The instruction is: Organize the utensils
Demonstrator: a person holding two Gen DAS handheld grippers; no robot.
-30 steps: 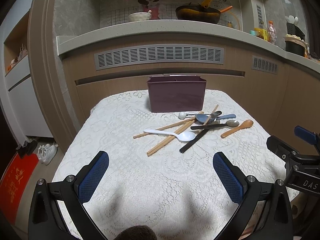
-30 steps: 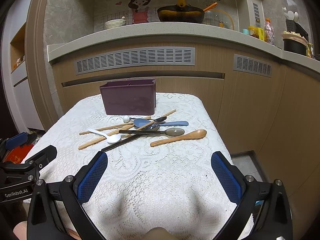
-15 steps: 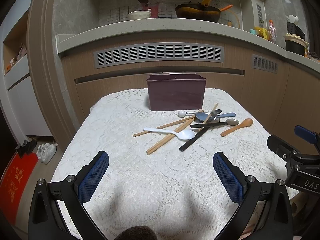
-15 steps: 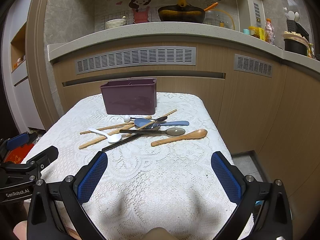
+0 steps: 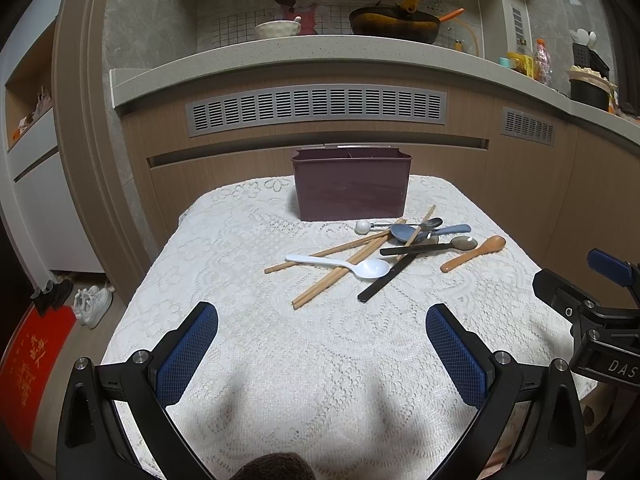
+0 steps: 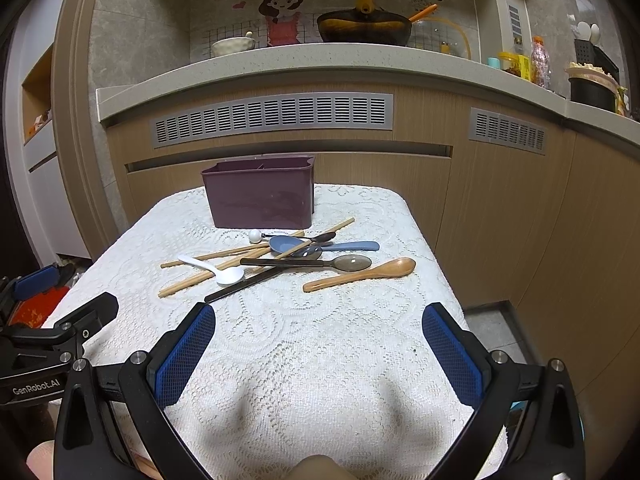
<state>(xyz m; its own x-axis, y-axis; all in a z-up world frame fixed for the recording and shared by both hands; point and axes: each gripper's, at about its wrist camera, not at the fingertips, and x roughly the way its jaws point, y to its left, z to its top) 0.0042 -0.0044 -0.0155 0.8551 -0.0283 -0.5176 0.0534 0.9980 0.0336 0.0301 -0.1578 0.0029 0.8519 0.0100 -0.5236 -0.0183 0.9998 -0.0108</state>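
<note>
1. I see the lace-covered table [image 5: 248, 344] spread under both sets of jaws; nothing looks sorted yet.
2. The purple utensil caddy [image 5: 352, 184] stands far ahead of my jaws, apparently unfilled, though I cannot see its inside properly.
3. The chopsticks [image 5: 340, 272], black utensil [image 6: 240, 284], wooden spoon [image 6: 360, 274] and white spoon [image 5: 344, 265] lie heaped between jaws and caddy.
4. My left gripper [image 5: 320, 344] and right gripper [image 6: 318, 344] gape wide, holding nothing.

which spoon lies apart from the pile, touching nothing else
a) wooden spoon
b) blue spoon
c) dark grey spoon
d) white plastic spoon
a: the wooden spoon lies alone on the lace cloth, at the pile's right edge, while the others overlap the chopsticks.
</note>
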